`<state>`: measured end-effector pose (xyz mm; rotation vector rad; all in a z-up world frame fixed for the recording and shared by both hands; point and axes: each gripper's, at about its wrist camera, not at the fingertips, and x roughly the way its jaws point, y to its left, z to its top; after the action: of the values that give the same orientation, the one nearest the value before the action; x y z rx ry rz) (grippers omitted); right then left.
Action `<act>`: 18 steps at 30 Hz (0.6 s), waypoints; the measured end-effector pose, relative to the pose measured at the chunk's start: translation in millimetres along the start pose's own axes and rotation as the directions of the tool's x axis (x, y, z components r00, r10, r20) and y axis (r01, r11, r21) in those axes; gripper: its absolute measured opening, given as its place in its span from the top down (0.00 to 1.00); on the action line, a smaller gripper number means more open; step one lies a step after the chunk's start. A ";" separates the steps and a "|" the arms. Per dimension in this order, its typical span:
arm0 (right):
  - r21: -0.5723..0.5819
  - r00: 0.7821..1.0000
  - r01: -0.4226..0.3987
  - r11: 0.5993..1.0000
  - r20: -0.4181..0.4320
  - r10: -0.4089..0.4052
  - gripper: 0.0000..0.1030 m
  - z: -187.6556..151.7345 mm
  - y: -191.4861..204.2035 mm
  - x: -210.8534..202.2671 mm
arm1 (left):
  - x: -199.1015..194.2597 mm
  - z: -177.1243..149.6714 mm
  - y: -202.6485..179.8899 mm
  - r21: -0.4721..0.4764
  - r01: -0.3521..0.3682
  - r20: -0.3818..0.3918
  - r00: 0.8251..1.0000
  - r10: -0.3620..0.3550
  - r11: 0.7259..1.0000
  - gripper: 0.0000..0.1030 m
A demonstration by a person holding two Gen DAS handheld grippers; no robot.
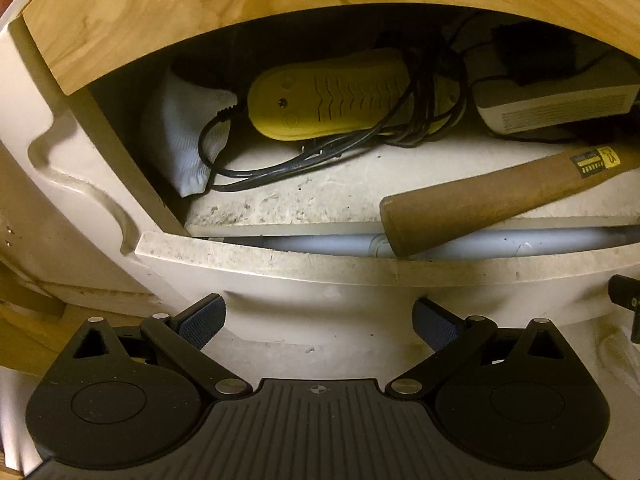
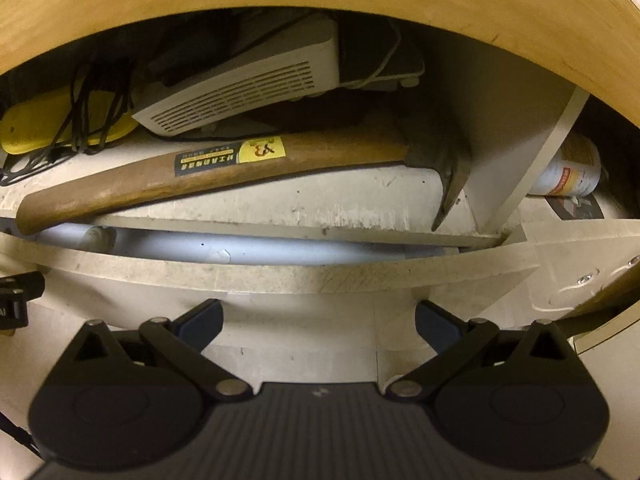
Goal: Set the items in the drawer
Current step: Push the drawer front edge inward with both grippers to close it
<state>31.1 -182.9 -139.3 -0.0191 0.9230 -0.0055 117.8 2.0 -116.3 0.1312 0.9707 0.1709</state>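
Observation:
The white drawer stands partly open under a wooden top. Inside lie a yellow shoe-shaped device with black cord, a white ribbed pouch, a white vented box and a wooden-handled hammer. The right wrist view shows the hammer with its metal head against the drawer's right wall, the vented box and the yellow device. My left gripper is open and empty before the drawer front. My right gripper is open and empty before the drawer front.
A white bottle with an orange label lies in a compartment right of the drawer. A grey tube shows in the gap behind the drawer front. The other gripper's black body shows at the frame edges.

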 end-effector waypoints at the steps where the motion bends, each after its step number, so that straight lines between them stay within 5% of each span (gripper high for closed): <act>1: 0.001 1.000 -0.001 1.000 0.005 0.001 0.00 -1.7 0.4 -0.1 | 0.0 0.5 0.0 -0.003 0.002 0.002 1.000 -0.002 1.000 0.00; 18: -0.010 0.999 0.009 1.000 0.054 -0.009 0.00 13.9 -0.7 14.1 | 1.1 7.1 -3.4 -0.023 0.010 0.031 0.999 -0.009 1.000 0.00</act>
<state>50.6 -183.6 -142.2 -0.0328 0.8691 -0.0087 124.6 -1.3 -113.9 0.1078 0.9377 0.1710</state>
